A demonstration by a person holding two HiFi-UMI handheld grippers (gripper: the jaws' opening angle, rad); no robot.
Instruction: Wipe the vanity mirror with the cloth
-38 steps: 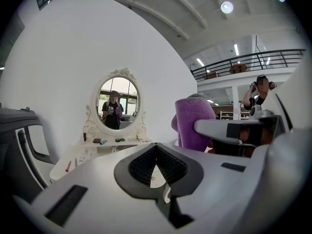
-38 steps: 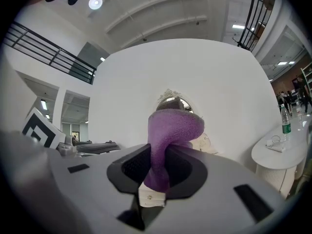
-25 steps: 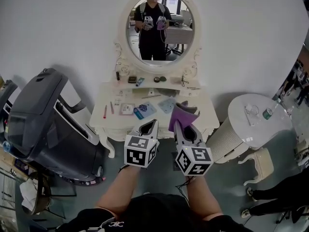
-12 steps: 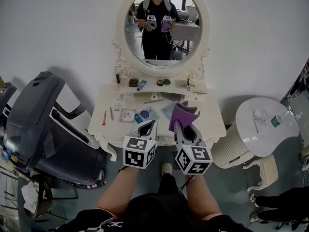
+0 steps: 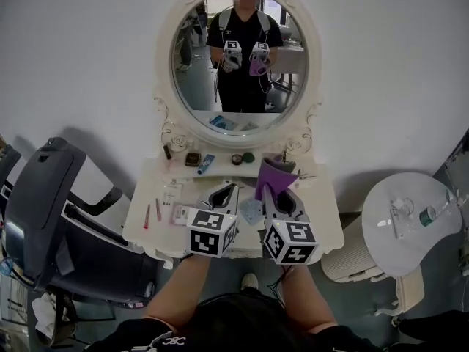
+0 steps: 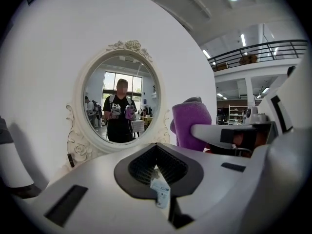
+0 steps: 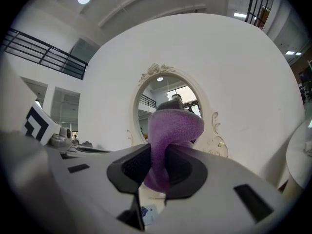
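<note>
The oval vanity mirror [image 5: 212, 64] in its ornate white frame hangs on the wall above the white vanity table [image 5: 324, 200]; it reflects the person holding both grippers. My right gripper [image 5: 270, 190] is shut on a purple cloth [image 5: 273, 174], which sticks up from its jaws over the table's middle. In the right gripper view the cloth [image 7: 173, 128] bulges above the right gripper [image 7: 158, 156] and hides part of the mirror [image 7: 155, 90]. My left gripper [image 5: 231, 189] is just to its left, shut and empty. The left gripper view shows the left gripper [image 6: 157, 149], the mirror [image 6: 100, 89] and the cloth [image 6: 191, 123].
Small cosmetics [image 5: 193, 159], packets and pens [image 5: 146, 215] lie scattered on the vanity top. A dark grey padded chair [image 5: 44, 211] stands at the left. A round white side table [image 5: 399, 244] with a bottle [image 5: 429, 213] stands at the right.
The person has stepped closer to the vanity: the mirror looms larger and both grippers now hang over the table top. The right gripper keeps its hold on the cloth.
</note>
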